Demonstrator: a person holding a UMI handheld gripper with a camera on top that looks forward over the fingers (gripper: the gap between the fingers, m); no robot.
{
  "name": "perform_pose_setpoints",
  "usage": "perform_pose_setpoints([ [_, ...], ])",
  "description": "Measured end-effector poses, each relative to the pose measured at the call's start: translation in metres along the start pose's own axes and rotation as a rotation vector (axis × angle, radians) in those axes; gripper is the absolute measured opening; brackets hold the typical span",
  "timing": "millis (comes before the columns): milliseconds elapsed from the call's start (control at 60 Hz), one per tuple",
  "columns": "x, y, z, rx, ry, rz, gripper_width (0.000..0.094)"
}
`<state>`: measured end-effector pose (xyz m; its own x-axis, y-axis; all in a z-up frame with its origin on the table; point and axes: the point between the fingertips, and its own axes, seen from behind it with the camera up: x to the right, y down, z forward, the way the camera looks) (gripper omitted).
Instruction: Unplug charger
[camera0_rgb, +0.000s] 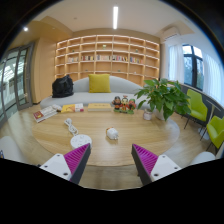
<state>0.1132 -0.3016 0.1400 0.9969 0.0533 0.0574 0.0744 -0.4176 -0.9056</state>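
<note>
In the gripper view, the gripper (111, 160) hangs over the near edge of a round wooden surface (110, 148), its fingers (76, 158) spread wide apart with nothing between the magenta pads and bare wood ahead of them. Taking the potted plant (162, 97) at the far right of the surface as the landmark: a small white object (112, 133), which may be the charger though it is too small to tell, lies on the wood to the plant's near left, just beyond the fingers; a white disc (81, 141) sits a little further left of it, and a pale bundle (71, 126), possibly a cable, lies beyond that. Some small colourful items (124, 102) stand just left of the plant near the far rim. Books or papers (45, 113) rest at the far left edge. Behind the plant runs a white sofa (85, 95) with a yellow cushion (99, 83) and a dark bag (63, 87); wall shelves (108, 55) hold scattered books. Green chairs (205, 118) stand to the plant's right, beside the rim.
</note>
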Motion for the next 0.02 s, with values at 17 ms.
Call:
perform_pose_setpoints([
  [17, 0.0004, 0.0003, -0.0004, -0.001, 0.001, -0.002, 0.0854],
])
